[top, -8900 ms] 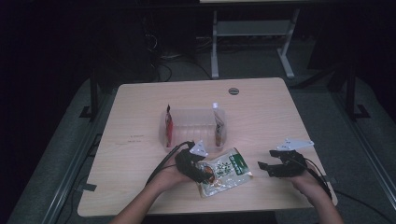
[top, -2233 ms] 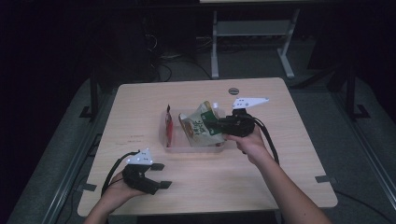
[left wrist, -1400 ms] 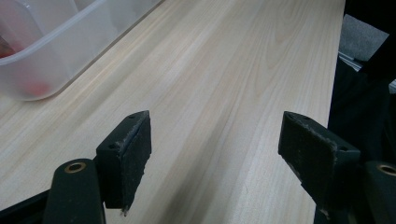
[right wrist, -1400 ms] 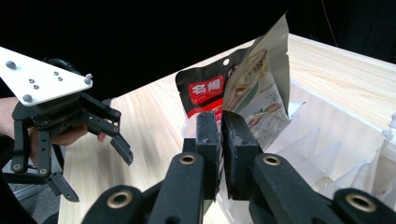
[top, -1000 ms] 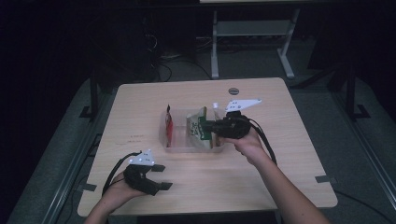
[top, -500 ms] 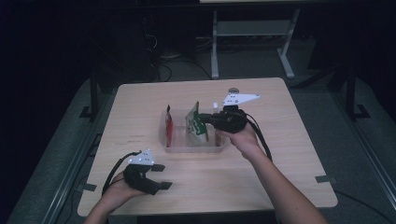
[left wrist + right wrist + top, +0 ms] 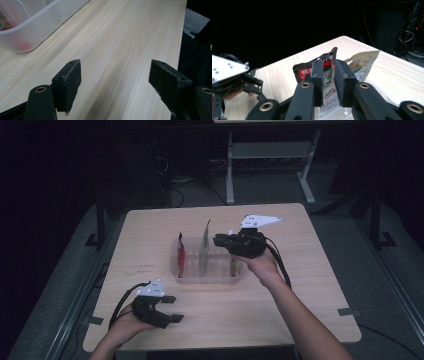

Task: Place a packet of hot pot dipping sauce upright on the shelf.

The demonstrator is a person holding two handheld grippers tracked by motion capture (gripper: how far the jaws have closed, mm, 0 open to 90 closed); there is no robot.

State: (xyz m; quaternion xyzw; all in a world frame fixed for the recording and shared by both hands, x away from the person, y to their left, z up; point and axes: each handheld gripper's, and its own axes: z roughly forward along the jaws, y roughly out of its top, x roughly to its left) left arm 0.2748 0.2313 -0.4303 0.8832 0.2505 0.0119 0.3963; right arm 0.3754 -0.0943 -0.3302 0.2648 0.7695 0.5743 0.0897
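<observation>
Over the bin — right gripper just loosening round upright green pouch; left gripper gapes, empty.

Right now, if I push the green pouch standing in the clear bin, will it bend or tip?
The green pouch looks thin, so it would probably bend easily. It stands on edge in the clear bin, apart from the red pouch, so it may tip over.

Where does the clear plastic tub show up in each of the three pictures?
High view: the clear tub sits at the table's middle.
Left gripper view: its wall fills the top left corner.
Right gripper view: a pale rim at the bottom, right of the jaws, hard to make out.
Shared landmark: the light wooden table.
</observation>
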